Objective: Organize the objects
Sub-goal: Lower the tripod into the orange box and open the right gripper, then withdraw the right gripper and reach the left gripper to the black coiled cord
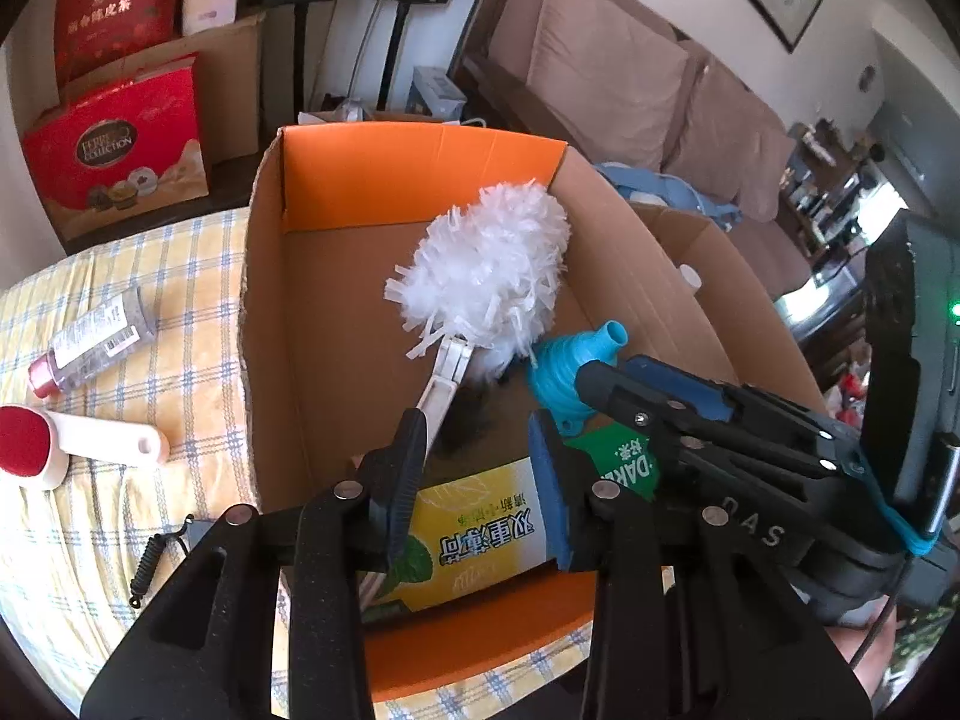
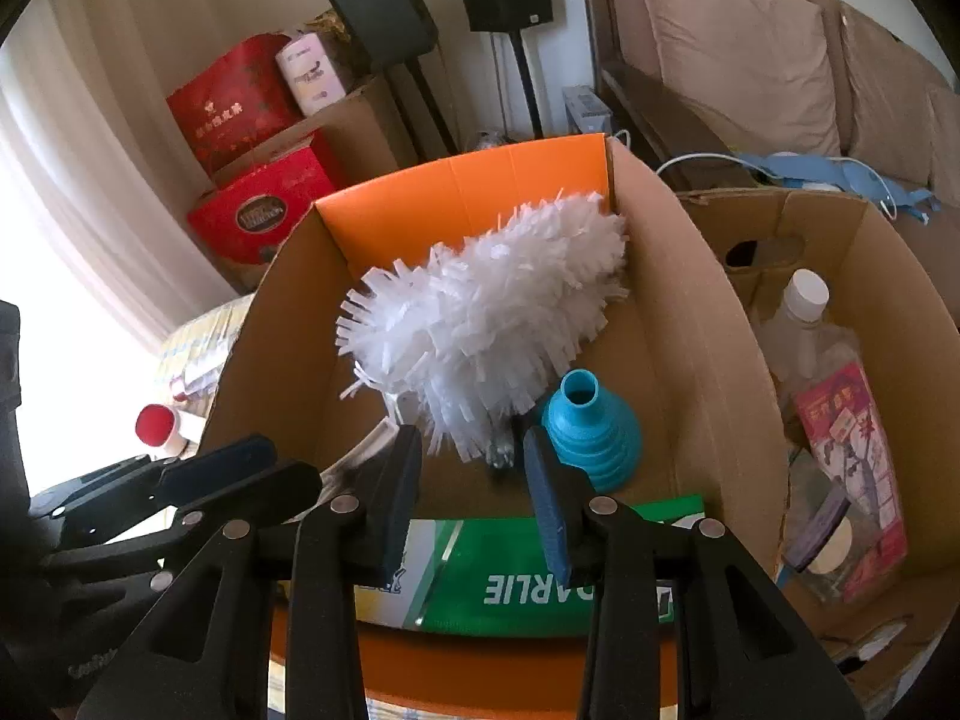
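Living room | checked tablecloth (image 1: 90,540) | cardboard box (image 1: 264,276) | sofa (image 1: 600,60)

My box (image 1: 336,312): matt brown corrugated cardboard, orange-lined flaps. Duster (image 1: 489,273): fluffy white fibre strips on a smooth white plastic handle. Funnel (image 2: 591,438): ribbed matt blue plastic. Carton (image 2: 540,576): glossy printed card. Tablecloth (image 1: 120,552): checked woven cloth.

Open cardboard box with orange flaps (image 2: 690,324): white fluffy duster (image 2: 486,324) and teal ribbed funnel (image 2: 594,432) are seen inside, touching. Green-and-yellow carton (image 2: 540,582) is held below black two-finger gripper (image 2: 474,498), jaws parted.
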A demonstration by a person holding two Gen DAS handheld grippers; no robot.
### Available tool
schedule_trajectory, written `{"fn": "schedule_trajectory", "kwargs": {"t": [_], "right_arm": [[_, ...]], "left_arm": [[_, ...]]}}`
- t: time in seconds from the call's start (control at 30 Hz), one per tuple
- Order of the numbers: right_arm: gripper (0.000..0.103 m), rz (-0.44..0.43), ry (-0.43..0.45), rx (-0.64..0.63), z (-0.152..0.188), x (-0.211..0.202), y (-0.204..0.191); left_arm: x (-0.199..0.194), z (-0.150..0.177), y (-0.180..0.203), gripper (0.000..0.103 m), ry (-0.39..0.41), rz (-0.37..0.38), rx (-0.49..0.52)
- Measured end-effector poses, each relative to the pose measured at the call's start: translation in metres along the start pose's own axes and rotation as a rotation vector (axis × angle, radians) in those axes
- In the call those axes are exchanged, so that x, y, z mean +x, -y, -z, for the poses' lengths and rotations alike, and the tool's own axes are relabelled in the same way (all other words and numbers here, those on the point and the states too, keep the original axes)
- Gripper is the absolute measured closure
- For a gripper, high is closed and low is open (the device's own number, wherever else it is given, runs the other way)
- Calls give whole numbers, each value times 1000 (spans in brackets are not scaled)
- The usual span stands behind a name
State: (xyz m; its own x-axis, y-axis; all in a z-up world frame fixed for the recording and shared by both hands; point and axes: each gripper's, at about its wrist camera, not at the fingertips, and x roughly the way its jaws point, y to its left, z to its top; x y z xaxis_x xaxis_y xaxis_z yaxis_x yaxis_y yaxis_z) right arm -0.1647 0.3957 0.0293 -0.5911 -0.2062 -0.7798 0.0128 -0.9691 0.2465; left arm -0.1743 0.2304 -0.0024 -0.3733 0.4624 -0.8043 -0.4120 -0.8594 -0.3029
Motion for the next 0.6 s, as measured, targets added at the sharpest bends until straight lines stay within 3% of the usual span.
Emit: {"fn": "schedule_trajectory", "kwargs": {"t": [0.27,0.43,0.53,0.6], "right_arm": [[62,-10,36,-8,-1,-16,-8],[47,4,59,-32,-3,-25,-19],[36,26,76,-45,-3,-29,-25],[34,29,77,-46,-3,-30,-27]], "left_arm": [[-20,-1,-9,57,42,-35,2],[-39,0,-24,32,86,-52,-25],[-50,1,-33,27,106,-66,-30],[-57,2,-39,20,119,-88,-28]]}}
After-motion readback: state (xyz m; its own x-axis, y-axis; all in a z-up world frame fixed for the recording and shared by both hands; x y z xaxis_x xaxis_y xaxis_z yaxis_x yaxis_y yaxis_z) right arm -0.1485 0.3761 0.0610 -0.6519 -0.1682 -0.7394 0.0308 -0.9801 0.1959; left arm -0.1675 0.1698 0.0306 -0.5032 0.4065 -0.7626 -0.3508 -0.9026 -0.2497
